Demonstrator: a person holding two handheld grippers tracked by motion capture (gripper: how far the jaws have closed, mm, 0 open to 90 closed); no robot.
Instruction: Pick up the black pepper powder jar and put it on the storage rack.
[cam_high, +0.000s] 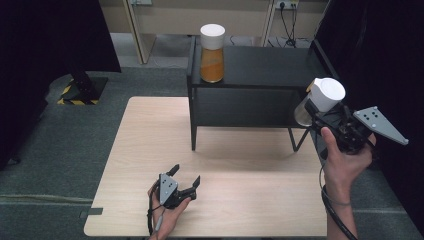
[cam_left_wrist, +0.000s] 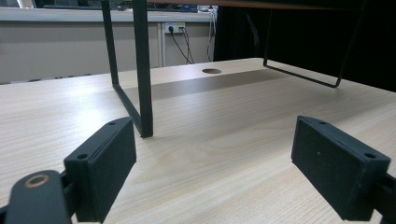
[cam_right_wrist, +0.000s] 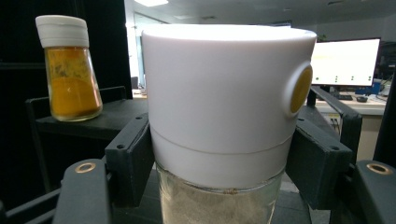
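right gripper (cam_high: 320, 111) — fingers clamped on white-capped jar (cam_right_wrist: 224, 116), base cut off | left gripper (cam_high: 186, 178) — fingers apart, on table (cam_high: 150, 130)

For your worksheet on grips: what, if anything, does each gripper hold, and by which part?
The right gripper clamps the white-capped shaker at the lower edge of its cap. The left gripper is open and holds nothing.

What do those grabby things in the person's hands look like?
Each hand holds a black tool with two flat, blocky jaws that have small screw holes. The left tool has a small grey plate on top and a thin cable trailing back. The right tool carries a bigger grey three-cornered plate with dots, and a dark cable runs down along the bare forearm. No sleeves show.
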